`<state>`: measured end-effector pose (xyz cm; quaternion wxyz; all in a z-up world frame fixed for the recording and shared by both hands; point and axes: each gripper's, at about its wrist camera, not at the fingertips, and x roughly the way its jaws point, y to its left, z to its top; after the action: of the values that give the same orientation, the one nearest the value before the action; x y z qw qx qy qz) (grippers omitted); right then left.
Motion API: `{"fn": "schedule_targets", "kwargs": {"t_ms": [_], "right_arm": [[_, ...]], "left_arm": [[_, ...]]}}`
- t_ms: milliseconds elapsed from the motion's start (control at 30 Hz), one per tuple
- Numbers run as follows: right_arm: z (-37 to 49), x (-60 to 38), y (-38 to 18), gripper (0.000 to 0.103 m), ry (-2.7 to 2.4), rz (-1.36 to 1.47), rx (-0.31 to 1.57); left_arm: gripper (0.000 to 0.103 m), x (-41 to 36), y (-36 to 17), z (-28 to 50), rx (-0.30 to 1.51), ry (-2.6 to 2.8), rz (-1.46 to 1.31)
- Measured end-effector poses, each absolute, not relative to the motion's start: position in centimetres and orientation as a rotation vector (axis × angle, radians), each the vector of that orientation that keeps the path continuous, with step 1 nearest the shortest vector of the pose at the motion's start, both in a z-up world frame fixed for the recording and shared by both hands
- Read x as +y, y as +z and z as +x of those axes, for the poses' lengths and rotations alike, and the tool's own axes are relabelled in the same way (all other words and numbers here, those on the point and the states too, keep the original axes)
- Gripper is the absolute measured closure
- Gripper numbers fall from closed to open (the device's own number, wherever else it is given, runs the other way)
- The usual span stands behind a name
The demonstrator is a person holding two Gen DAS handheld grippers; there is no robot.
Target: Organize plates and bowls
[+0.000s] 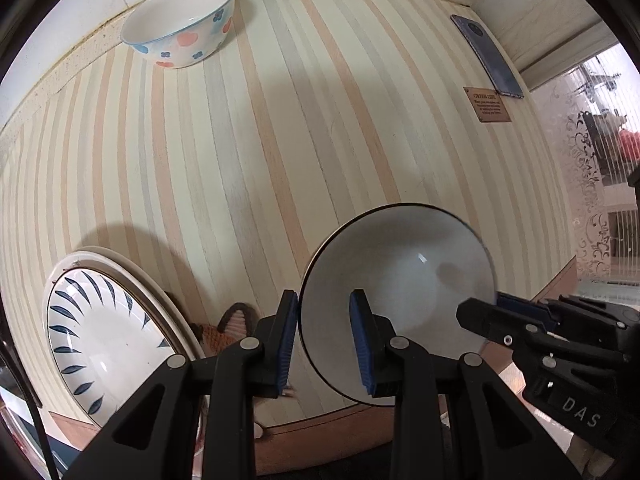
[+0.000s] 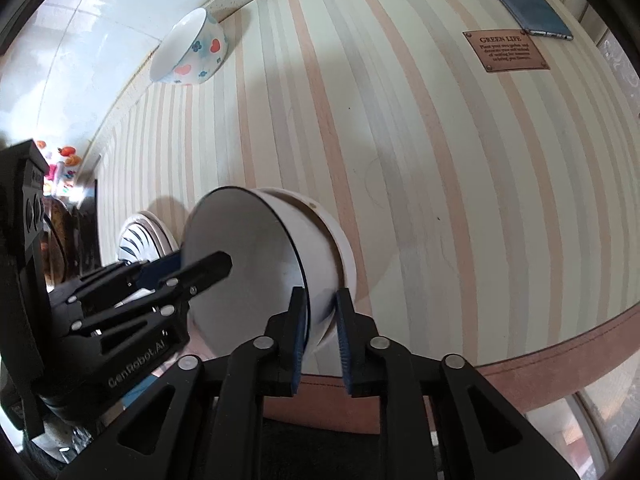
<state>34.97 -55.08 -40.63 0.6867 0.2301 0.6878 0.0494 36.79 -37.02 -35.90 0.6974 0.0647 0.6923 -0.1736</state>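
A plain white bowl (image 1: 400,280) with a thin dark rim sits low over the striped table's near edge, held from both sides. My left gripper (image 1: 323,296) is shut on its left rim, one pad inside and one outside. My right gripper (image 2: 321,292) straddles the opposite rim, and its blue pads lie against the inner and outer wall of the bowl (image 2: 248,248). A floral bowl (image 1: 180,24) stands alone at the far left by the wall. A blue-leaf plate (image 1: 104,340) lies on a cream plate at the near left.
A dark phone (image 1: 486,56) and a brown label (image 1: 487,105) lie at the far right of the striped cloth (image 1: 260,140). An orange knitted item (image 1: 224,332) sits between the plates and the held bowl. The brown table edge (image 2: 560,352) runs close below the grippers.
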Motion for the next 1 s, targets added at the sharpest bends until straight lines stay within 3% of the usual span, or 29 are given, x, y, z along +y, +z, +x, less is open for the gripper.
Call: {"fn": "schedule_targets", "kwargs": {"t_ms": [167,367,500,567,767,1000], "right_arm": [[35.2,-55.2,-40.0,0.083,0.125,0.505,1.546],[37.3,-57.9,-35.9,0.083,0.116,0.548,1.451],[41.4,-58.5,-33.8,0.075,0.17,0.59,1.376],[44.5,-58.0,-33.7,0.069,0.188,0.585,1.347],[56.6,-54.1,-37.3,0.069,0.264,0.574,1.313],[65.2,-49.7,-42.8,0.07,0.312,0.567,1.383]], "left_arm": [[0.079,-36.0,-34.8,36.7,1.533,-0.388,0.116],[0.078,-31.7,-29.1,40.7,1.399,-0.308,-0.032],[0.077,-28.7,-27.7,46.2,1.366,-0.221,-0.13],[0.077,-27.4,-28.3,49.5,1.359,-0.159,-0.15],[0.077,-25.7,-32.3,57.9,1.415,-0.099,-0.203],[0.078,-26.1,-36.5,60.7,1.461,-0.084,-0.236]]}}
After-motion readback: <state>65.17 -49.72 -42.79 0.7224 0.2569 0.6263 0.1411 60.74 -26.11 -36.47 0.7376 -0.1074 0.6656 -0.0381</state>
